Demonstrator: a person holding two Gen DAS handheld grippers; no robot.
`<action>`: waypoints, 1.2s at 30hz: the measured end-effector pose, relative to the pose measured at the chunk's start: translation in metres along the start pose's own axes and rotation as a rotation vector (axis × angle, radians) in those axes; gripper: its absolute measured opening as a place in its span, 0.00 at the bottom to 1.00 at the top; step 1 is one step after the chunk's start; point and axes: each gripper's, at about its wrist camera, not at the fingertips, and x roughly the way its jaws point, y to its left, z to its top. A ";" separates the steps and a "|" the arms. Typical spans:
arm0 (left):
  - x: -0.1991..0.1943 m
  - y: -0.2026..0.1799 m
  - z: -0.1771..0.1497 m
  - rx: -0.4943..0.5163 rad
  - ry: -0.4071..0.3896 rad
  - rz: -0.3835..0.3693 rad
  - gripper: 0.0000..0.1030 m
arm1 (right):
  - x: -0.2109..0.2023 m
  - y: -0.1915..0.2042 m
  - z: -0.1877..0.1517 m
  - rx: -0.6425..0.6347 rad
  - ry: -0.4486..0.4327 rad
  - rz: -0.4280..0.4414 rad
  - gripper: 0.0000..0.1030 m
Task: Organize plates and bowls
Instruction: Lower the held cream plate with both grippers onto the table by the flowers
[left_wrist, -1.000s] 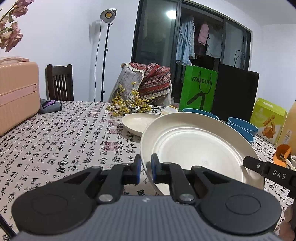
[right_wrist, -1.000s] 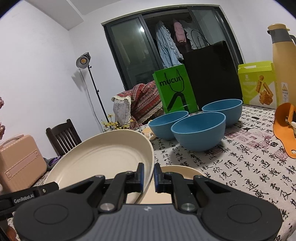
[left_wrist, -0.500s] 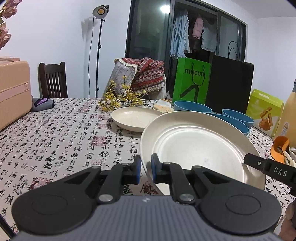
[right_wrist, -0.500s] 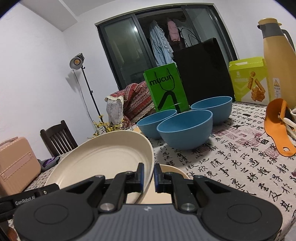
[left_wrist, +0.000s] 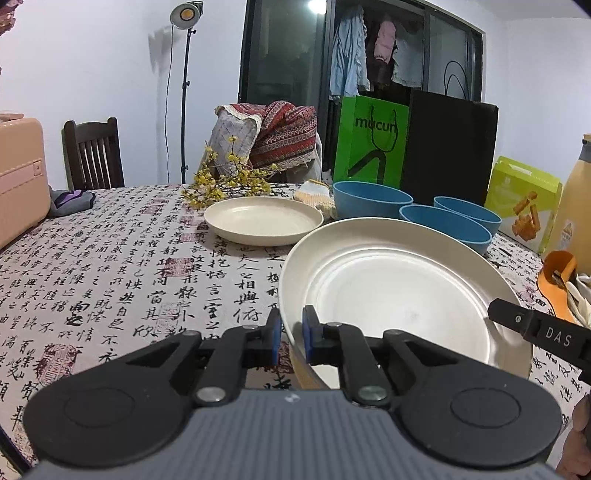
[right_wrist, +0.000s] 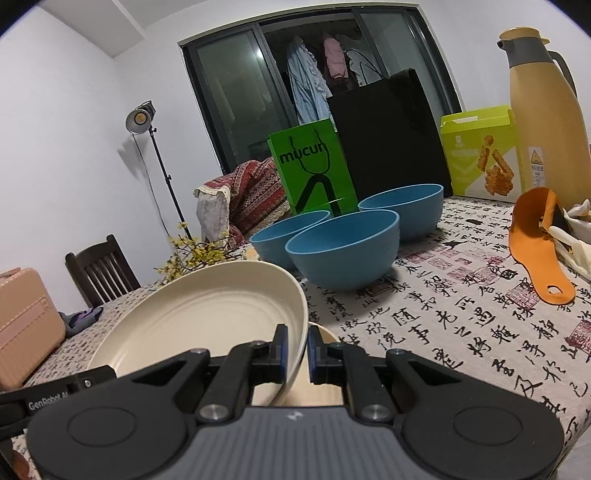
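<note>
Large round cream plate (left_wrist: 399, 291) held tilted above the calligraphy-print tablecloth (left_wrist: 110, 273), left gripper (left_wrist: 291, 334) clenched on its near-left rim, right gripper (right_wrist: 294, 349) clenched on the opposite rim. Underneath in the right wrist view, another cream plate (right_wrist: 325, 387). Further back, a smaller cream plate (left_wrist: 263, 219) and three blue bowls (right_wrist: 343, 247) before a green paper bag (right_wrist: 314, 170).

Held cream plate (right_wrist: 207, 317) hides most of a second plate (right_wrist: 323, 384) beneath; suitcase (left_wrist: 20, 177) and yellow jug (left_wrist: 574, 206) cut off by frame edges.
</note>
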 end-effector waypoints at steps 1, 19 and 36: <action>0.001 -0.001 -0.001 0.002 0.003 0.000 0.12 | 0.000 0.000 0.000 -0.003 0.000 -0.003 0.10; 0.015 -0.017 -0.012 0.060 0.047 0.026 0.13 | 0.005 0.001 -0.012 -0.127 -0.013 -0.073 0.11; 0.021 -0.036 -0.018 0.181 0.052 0.102 0.15 | 0.014 0.010 -0.022 -0.263 -0.020 -0.149 0.11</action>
